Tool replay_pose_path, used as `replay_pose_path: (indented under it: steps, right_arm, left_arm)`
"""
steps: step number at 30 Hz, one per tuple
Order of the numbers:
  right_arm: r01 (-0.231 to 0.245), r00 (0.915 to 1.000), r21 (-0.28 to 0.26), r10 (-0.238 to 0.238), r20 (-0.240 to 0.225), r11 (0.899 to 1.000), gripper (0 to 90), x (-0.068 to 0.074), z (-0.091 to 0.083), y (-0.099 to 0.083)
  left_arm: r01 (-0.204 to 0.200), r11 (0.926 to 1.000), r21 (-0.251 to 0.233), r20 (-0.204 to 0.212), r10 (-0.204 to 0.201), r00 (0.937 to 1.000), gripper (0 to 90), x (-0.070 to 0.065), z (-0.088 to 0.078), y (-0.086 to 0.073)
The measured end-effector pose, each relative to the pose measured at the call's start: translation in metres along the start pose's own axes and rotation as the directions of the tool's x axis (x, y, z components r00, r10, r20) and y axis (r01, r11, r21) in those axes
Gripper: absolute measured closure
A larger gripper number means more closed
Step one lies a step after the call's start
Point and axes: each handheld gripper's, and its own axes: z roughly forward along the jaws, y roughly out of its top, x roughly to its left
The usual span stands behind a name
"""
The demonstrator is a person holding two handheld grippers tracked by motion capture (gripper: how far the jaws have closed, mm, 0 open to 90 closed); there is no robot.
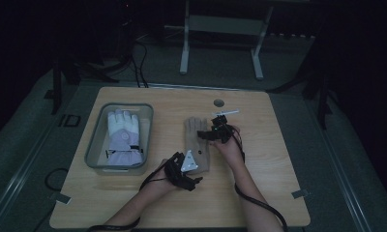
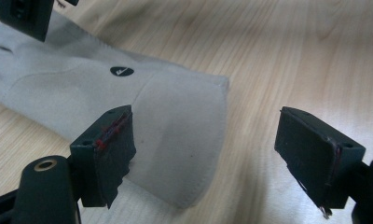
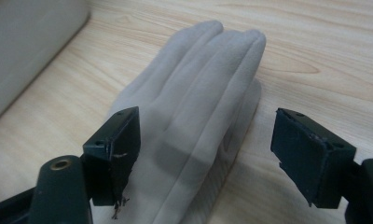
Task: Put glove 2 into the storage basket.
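- At the left of the counter (image 1: 259, 193) stands a grey bin (image 1: 96, 145), a shallow open box with rounded corners, its long side running away from the person.
- Inside the bin lies a white and lilac glove (image 1: 124, 137), flat, fingers pointing to the far end, cuff at the near end, with a small round badge on its back; it takes up most of the bin's floor.
- Right of the bin, near the counter's middle, a tan glove (image 1: 197, 140) lies flat on the bare wood, outside any container, fingers away from the person and cuff toward them.
- The left tongs (image 1: 190, 180) sit at the cuff end of the tan glove (image 2: 128, 98); in the left gripper view the jaws stand apart, one over the cuff's fabric and the other over bare wood, nothing pinched between them.
- The right tongs (image 1: 204, 134) hover over the finger end of the tan glove (image 3: 198, 107); in the right gripper view the jaws are spread, with the glove's fingers lying between them, not pressed, and a grey wall of the bin (image 3: 31, 42) at the upper left.
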Motion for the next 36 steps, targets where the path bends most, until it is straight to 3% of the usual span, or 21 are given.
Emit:
replay_pose_path:
  steps: [4, 8, 13, 16, 19, 22, 26, 29, 32, 36]
  right_arm:
    - [-0.04, 0.999, 0.013, 0.04, -0.021, 0.999, 25.7, -0.004, 0.015, 0.001]
    - [-0.03, 0.9991, 0.044, 0.031, -0.029, 0.999, 31.9, -0.002, 0.025, 0.0]
    - [-0.053, 0.9955, 0.052, 0.057, -0.076, 0.997, 53.1, -0.004, 0.026, -0.005]
    - [-0.066, 0.9936, 0.06, 0.072, -0.087, 0.996, 61.2, -0.004, 0.025, -0.006]
    - [-0.049, 0.9964, 0.062, 0.053, -0.066, 0.997, 64.7, 0.0, 0.024, -0.005]
    - [-0.031, 0.9983, 0.064, 0.034, -0.048, 0.997, 66.9, 0.005, 0.023, -0.003]
    - [-0.014, 0.9984, 0.056, 0.017, -0.054, 0.998, 67.6, 0.009, 0.019, 0.0]
    - [-0.004, 0.9984, 0.05, 0.007, -0.056, 0.999, 67.9, 0.013, 0.015, 0.005]
    - [-0.023, 0.9954, 0.019, 0.025, -0.093, 1.0, 67.9, 0.015, 0.007, 0.011]
    - [0.0, 0.9962, 0.0, 0.0, -0.087, 1.0, 67.8, 0.023, -0.002, 0.02]
  left_arm:
    - [0.006, 0.9999, 0.016, 0.015, -0.006, 0.9999, 23.8, 0.002, 0.005, 0.0]
    - [0.007, 0.9987, 0.051, 0.01, -0.008, 0.9999, 27.3, 0.005, 0.012, 0.0]
    - [0.016, 0.9973, 0.072, 0.02, -0.017, 0.9997, 35.3, 0.008, 0.016, -0.005]
    - [0.024, 0.9962, 0.084, -0.012, -0.023, 0.9997, 48.2, 0.011, 0.016, -0.004]
    - [-0.004, 0.9928, 0.119, -0.055, 0.011, 0.9984, 64.7, 0.009, 0.016, 0.001]
    - [-0.007, 0.9926, 0.121, -0.062, 0.014, 0.998, 77.4, 0.008, 0.015, 0.003]
    - [-0.001, 0.9928, 0.12, -0.052, 0.007, 0.9986, 80.3, 0.009, 0.01, 0.004]
    - [-0.001, 0.9943, 0.107, -0.068, 0.009, 0.9977, 80.9, 0.008, 0.001, 0.006]
    - [-0.004, 0.9952, 0.098, -0.082, 0.012, 0.9965, 81.0, 0.01, -0.009, 0.009]
    - [-0.005, 0.9963, 0.086, -0.096, 0.013, 0.9953, 81.0, 0.013, -0.024, 0.015]
